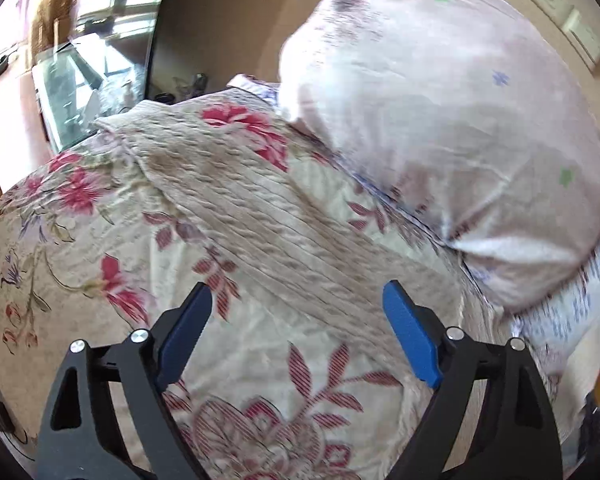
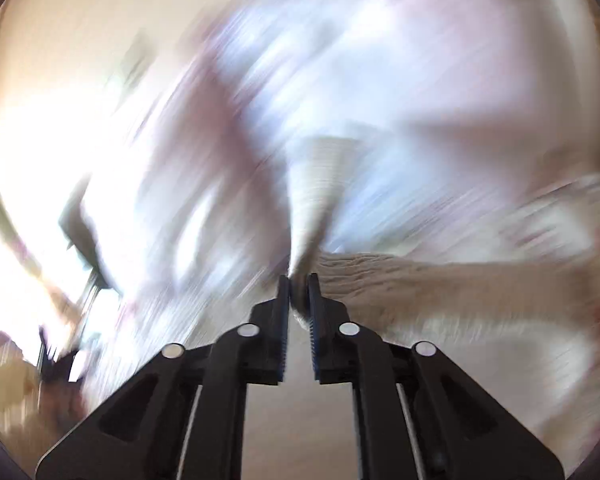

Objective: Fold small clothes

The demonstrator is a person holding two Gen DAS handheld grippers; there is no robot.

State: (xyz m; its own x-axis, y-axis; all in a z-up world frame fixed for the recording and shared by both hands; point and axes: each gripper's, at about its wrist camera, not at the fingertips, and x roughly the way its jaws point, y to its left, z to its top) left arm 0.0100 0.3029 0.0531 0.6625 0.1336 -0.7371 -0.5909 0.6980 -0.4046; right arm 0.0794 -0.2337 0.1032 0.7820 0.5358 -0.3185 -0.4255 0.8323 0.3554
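Note:
A beige ribbed garment (image 1: 228,196) lies stretched across a floral bedspread (image 1: 72,240) in the left wrist view. My left gripper (image 1: 296,320) is open and empty, hovering just above the garment's near end. In the blurred right wrist view, my right gripper (image 2: 299,280) is shut on a pinched fold of the beige ribbed garment (image 2: 316,184), which rises in a cone from the fingertips and spreads right over the bed.
A large pale pink pillow (image 1: 440,120) with small flower prints lies on the bed at the right. A glass-fronted cabinet (image 1: 84,76) stands behind the bed at the left. Wall switches (image 1: 560,12) are at the upper right. The right wrist view is heavily motion-blurred.

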